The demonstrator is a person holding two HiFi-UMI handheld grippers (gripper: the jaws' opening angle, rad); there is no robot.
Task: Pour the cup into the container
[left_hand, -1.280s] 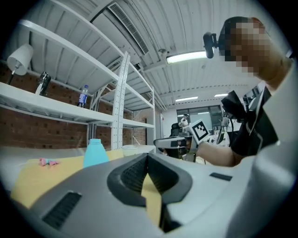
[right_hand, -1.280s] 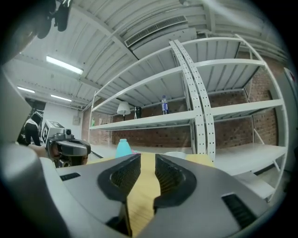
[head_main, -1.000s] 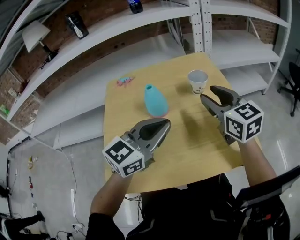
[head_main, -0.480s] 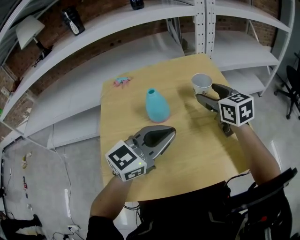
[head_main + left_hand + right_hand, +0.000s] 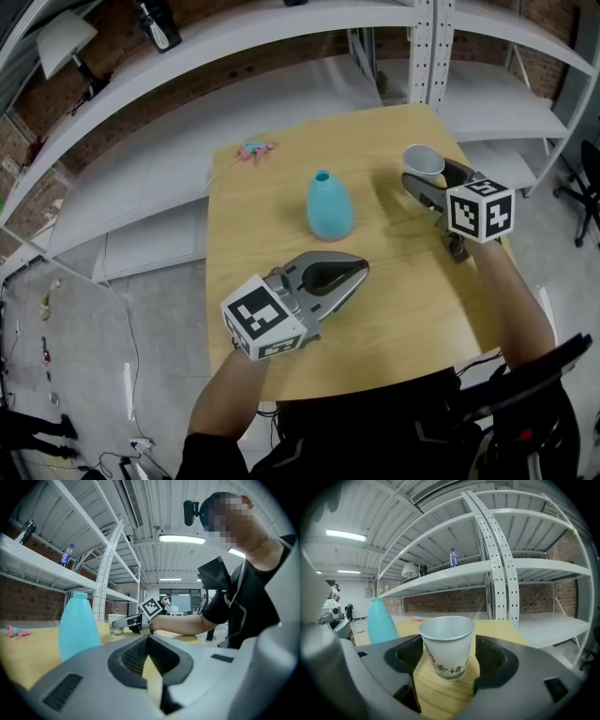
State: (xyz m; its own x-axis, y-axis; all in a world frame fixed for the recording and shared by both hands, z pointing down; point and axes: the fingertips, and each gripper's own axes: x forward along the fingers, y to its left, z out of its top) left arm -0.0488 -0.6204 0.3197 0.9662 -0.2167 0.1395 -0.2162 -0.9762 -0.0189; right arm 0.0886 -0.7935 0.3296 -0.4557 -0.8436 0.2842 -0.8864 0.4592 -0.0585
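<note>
Its jaws having just been spreading wide, the right gripper point(image 5: 428, 175) is now straddling the paper cup point(image 5: 446, 645) near the desk's point(image 5: 394, 281) far right corner, not yet pinching it. The left gripper point(image 5: 361, 267) is idling closed and empty.

The paper cup point(image 5: 446, 646) carries the only lettering that can be read. A row of dark Chinese characters runs low on its white wall and reads 茶语 in the right gripper view. A further mark at the right end of that row cannot be made out. Just above the row's left end sits a small red stamp-like mark, too small to read.

The right cube point(image 5: 481, 211) on the right tool point(image 5: 429, 176) and the left cube point(image 5: 265, 319) on the left tool point(image 5: 361, 269) show black-and-white square code patterns, with no letters or numbers.

A bottle point(image 5: 453, 557) on the shelf point(image 5: 440, 576) wears a blue label, illegible at this size.
</note>
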